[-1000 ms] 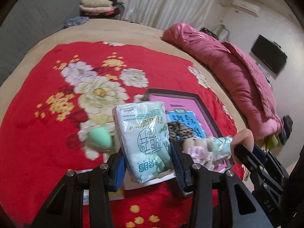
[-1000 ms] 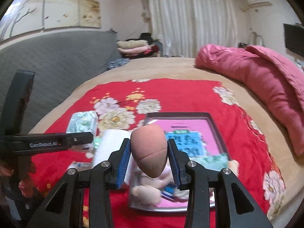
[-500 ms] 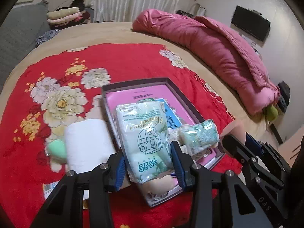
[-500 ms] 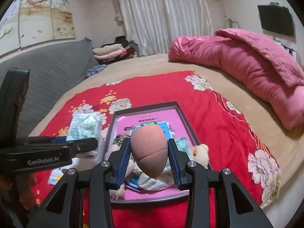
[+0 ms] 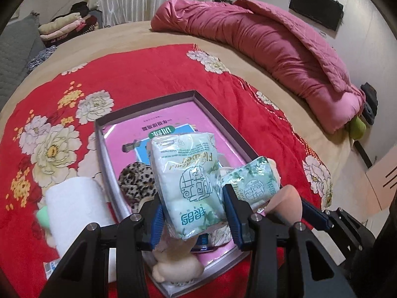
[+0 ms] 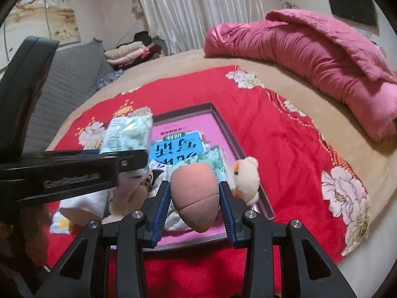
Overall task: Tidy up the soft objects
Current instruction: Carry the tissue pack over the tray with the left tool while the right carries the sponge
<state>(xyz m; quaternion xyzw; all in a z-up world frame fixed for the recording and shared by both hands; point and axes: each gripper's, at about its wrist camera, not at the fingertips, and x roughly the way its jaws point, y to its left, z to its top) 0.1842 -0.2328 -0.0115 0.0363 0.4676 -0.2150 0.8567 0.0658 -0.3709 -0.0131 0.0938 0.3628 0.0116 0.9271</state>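
Note:
My left gripper (image 5: 192, 206) is shut on a pale green tissue pack (image 5: 188, 181) and holds it above the near end of a shallow pink-lined tray (image 5: 211, 109). My right gripper (image 6: 194, 198) is shut on a brown egg-shaped sponge (image 6: 194, 193), also above the tray (image 6: 223, 121). The tray holds a second green tissue pack (image 5: 253, 181), a leopard-print scrunchie (image 5: 135, 178), a cream plush toy (image 6: 247, 176) and a blue and pink printed sheet (image 6: 173, 146). The sponge also shows in the left wrist view (image 5: 285, 206). The left gripper's pack shows in the right wrist view (image 6: 127, 134).
The tray lies on a red floral blanket (image 5: 148, 74) on a bed. A white towel roll (image 5: 74, 206) and a green sponge (image 5: 42, 214) lie left of the tray. A rolled pink quilt (image 5: 273, 42) lies at the far right. Folded clothes (image 5: 64, 27) are at the back.
Both grippers have swung to the right and now hang over the tray, each still holding its object. The towel roll and green sponge have slid to the left of the left wrist view.

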